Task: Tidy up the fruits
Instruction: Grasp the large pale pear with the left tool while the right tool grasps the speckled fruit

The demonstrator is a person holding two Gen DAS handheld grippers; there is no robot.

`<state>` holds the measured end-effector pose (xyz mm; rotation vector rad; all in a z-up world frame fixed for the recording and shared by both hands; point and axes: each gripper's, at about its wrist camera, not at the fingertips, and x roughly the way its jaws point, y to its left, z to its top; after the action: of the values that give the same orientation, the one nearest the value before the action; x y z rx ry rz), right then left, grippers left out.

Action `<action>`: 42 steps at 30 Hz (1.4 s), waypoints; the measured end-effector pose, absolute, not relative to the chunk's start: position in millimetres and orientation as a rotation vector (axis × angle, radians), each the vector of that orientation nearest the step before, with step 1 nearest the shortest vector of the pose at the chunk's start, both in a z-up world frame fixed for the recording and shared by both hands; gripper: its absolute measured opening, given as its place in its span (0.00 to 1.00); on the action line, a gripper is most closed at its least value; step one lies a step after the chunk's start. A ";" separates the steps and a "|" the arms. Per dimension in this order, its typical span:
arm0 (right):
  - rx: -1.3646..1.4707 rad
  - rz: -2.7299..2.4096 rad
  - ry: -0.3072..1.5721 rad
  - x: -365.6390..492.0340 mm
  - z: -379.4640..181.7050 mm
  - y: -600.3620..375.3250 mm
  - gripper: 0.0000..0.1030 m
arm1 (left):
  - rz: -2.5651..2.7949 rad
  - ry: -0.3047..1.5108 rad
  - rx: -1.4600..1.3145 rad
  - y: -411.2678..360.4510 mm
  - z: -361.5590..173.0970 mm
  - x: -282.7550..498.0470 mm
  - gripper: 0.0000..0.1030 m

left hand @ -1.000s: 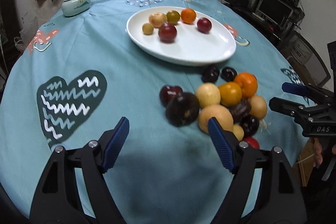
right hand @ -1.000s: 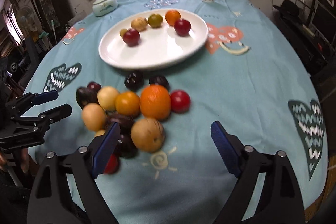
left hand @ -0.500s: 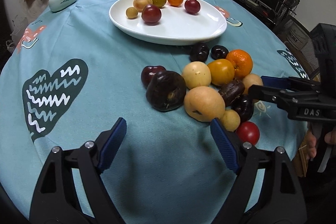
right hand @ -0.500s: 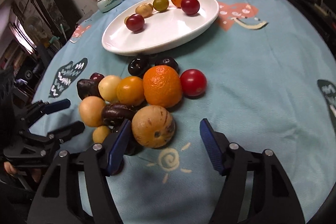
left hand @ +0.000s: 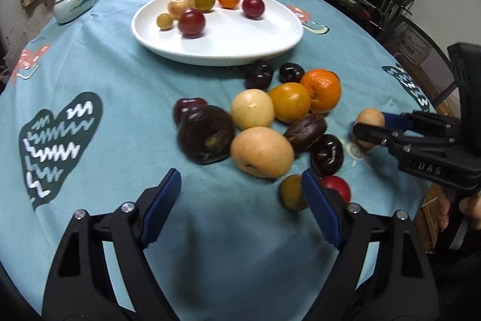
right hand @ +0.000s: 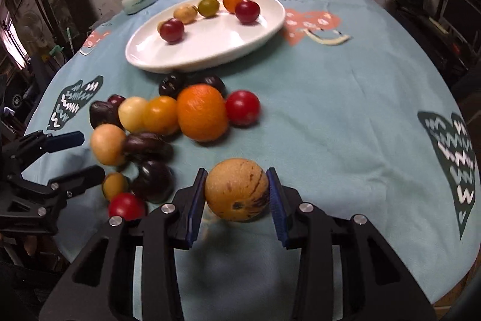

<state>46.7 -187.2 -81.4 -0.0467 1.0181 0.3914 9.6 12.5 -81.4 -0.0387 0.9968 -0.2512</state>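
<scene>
Closing your right tool [right hand: 237, 194] on a speckled tan fruit [right hand: 237, 189] (pads at both its sides), just beside the fruit pile [right hand: 168, 122] on the desk [right hand: 345, 116]. Your left tool [left hand: 240, 200] hangs wide, empty, near the pile. Plate [right hand: 210, 50] sits beyond.

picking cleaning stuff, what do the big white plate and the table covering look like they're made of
The large white oval plate looks like glazed ceramic: smooth, glossy, with soft reflections along its rim, though melamine can't be ruled out. The teal printed tablecloth looks like matte, soft woven or fleecy fabric: no shine, gentle creases, printed hearts.
</scene>
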 end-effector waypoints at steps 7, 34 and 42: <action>-0.052 0.401 1.034 39.2 -90.6 -191.1 0.41 | -0.252 0.990 -0.142 13.8 -93.0 26.6 0.66; -0.009 0.411 0.932 26.7 -59.3 -186.5 0.39 | -0.259 0.921 -0.180 29.6 -70.7 3.6 0.45; -0.011 0.424 0.924 29.4 -53.9 -181.8 0.39 | -0.254 0.898 -0.183 34.7 -61.7 2.0 0.45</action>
<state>29.4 -181.8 -53.9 -0.0109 0.9244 0.4243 1.9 34.7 -61.7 -0.1829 0.8983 -0.2542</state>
